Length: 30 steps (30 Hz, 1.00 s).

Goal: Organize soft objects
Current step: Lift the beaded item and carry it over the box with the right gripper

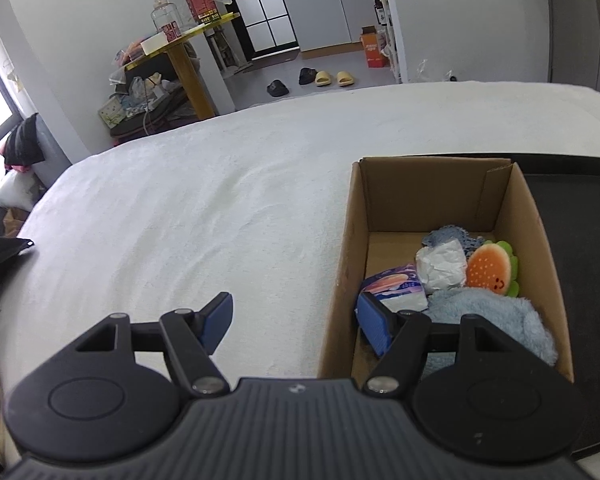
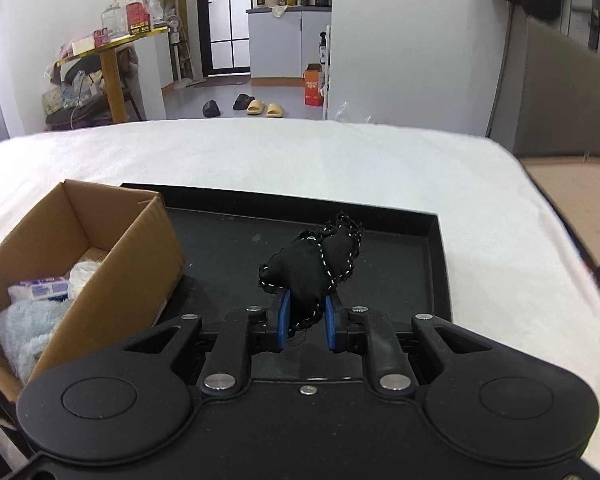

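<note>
My right gripper (image 2: 306,320) is shut on a black stuffed cloth toy (image 2: 314,266) with white stitching, held up above the black tray (image 2: 436,256). To its left stands the cardboard box (image 2: 132,248). In the left wrist view the same cardboard box (image 1: 384,200) holds a burger plush (image 1: 490,268), a pale blue fluffy cloth (image 1: 488,316), a crumpled white wad (image 1: 440,266), a tissue pack (image 1: 394,288) and a blue knitted piece (image 1: 444,236). My left gripper (image 1: 296,320) is open with nothing between its pads. One fingertip (image 1: 374,326) hangs over the box's near left corner, the other over the bed.
Box and tray lie on a white bed cover (image 1: 204,208). Beyond the bed's far edge are slippers (image 2: 266,109), an orange carton (image 2: 314,88) and a cluttered yellow-topped table (image 1: 184,48). A black item (image 1: 2,254) lies at the bed's left edge.
</note>
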Each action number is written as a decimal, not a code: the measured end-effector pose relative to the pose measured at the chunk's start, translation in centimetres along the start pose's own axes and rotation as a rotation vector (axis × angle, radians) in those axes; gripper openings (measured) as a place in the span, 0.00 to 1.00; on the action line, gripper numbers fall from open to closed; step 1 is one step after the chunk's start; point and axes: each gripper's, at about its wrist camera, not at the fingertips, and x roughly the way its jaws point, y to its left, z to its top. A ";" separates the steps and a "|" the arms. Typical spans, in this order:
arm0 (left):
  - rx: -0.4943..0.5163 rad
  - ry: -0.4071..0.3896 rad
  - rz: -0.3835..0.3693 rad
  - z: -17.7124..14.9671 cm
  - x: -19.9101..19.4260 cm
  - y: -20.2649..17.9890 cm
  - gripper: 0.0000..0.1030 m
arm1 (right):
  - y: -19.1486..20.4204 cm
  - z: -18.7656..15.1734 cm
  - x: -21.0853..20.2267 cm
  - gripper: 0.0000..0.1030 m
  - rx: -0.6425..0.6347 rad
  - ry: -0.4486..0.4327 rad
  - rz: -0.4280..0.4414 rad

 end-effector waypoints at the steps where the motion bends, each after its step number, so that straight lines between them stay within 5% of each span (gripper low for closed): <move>1: -0.002 0.001 -0.010 0.0 0.0 0.1 0.65 | 0.2 0.1 -0.3 0.18 -0.003 -0.002 0.002; 30: -0.091 0.031 -0.170 -0.9 1.3 2.5 0.65 | 9.4 3.4 -4.5 0.18 -0.208 -0.088 0.058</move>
